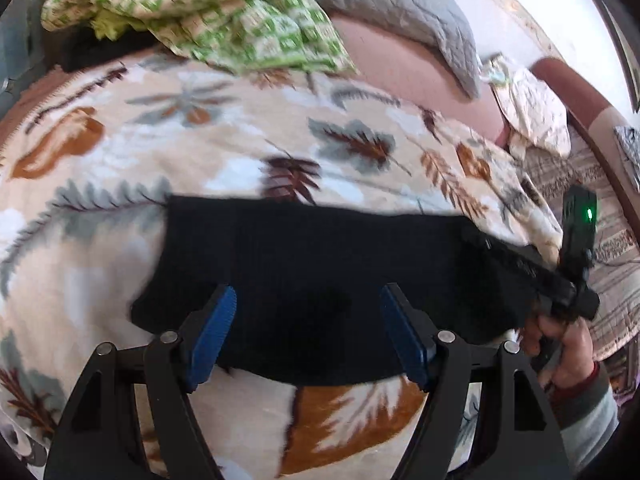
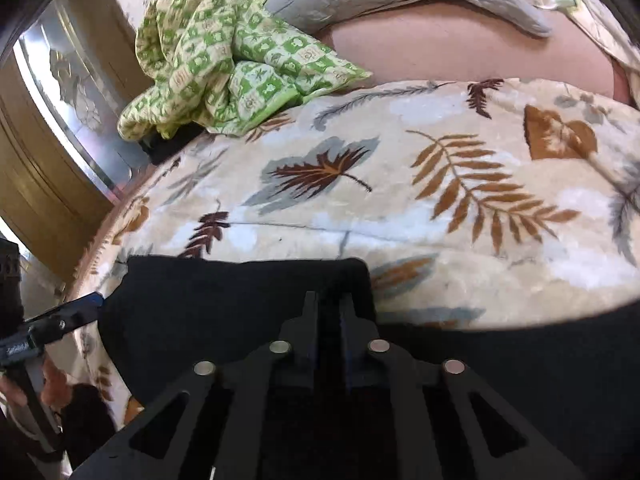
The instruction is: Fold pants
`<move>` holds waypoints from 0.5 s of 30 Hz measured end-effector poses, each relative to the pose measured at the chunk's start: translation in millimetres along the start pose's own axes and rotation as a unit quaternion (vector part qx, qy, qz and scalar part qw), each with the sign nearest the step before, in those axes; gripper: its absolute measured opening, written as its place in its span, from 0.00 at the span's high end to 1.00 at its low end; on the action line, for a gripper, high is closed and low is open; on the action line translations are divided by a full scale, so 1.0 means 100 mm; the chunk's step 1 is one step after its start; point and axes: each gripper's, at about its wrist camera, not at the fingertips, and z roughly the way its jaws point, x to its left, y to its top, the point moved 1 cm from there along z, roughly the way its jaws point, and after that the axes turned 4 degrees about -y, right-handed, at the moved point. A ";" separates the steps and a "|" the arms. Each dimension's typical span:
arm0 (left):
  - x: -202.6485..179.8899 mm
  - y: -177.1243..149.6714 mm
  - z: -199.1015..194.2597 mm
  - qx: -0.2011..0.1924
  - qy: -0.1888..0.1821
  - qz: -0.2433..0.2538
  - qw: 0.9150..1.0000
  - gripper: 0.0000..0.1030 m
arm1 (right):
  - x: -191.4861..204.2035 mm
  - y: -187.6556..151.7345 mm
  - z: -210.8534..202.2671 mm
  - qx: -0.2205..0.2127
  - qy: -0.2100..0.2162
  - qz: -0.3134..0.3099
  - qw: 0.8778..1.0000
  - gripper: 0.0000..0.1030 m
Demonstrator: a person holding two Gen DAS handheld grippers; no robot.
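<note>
Black pants (image 1: 320, 280) spread flat across leaf-print blanket (image 1: 200, 140) on bed, folded into a wide dark band; far edge straight, left end stepped, near edge close to blanket's front. Cloth detail lost in darkness; seams and waistband not distinguishable.

Left claw (image 1: 308, 336) poised over near edge of pants, blue pads (image 1: 212, 336) spread wide apart, nothing between them. Contact with cloth not determinable.

Right claw (image 2: 329, 312) drawn narrow, fingers almost together, black cloth lying between and beneath them at right end of pants; seated grip on cloth not confirmable from right wrist view. In left wrist view, right claw body with green lamp and holding hand (image 1: 568, 344) at right end of pants.

Open blanket surface beyond far edge, unobstructed up to green checked cloth (image 2: 224, 64) bunched at back left. Grey quilted pillow (image 1: 400, 12) behind it, on pink sheet (image 2: 460, 48). Wooden panel with glass (image 2: 60, 120) left of bed.
</note>
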 end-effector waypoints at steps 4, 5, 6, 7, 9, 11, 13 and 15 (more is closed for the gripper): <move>-0.13 -0.04 0.14 0.010 0.013 0.018 1.000 0.28 | 0.01 -0.04 0.15 0.010 -0.030 0.006 0.999 0.91; -0.15 -0.05 0.17 0.015 0.016 0.022 1.000 0.28 | 0.02 -0.06 0.14 0.015 -0.027 0.008 0.999 0.85; -0.17 -0.06 0.18 0.016 0.016 0.023 0.999 0.28 | 0.00 -0.07 0.07 0.013 -0.017 0.017 1.000 0.84; -0.18 -0.06 0.18 0.015 0.016 0.025 0.999 0.28 | -0.07 -0.11 -0.06 0.007 -0.003 0.029 1.000 0.73; -0.19 -0.05 0.17 0.014 0.012 0.025 1.000 0.28 | -0.31 -0.20 -0.38 -0.022 -0.017 0.057 0.998 0.46; -0.19 -0.02 0.15 0.010 0.002 0.017 1.000 0.28 | -0.67 -0.34 -0.75 -0.054 -0.078 0.079 0.992 0.33; -0.19 0.00 0.16 0.010 -0.003 0.007 1.000 0.28 | -1.08 -0.44 -1.02 -0.060 -0.162 0.083 0.981 0.33; -0.19 0.01 0.18 0.011 -0.005 0.000 1.000 0.28 | -1.48 -0.48 -1.15 -0.052 -0.242 0.084 0.965 0.32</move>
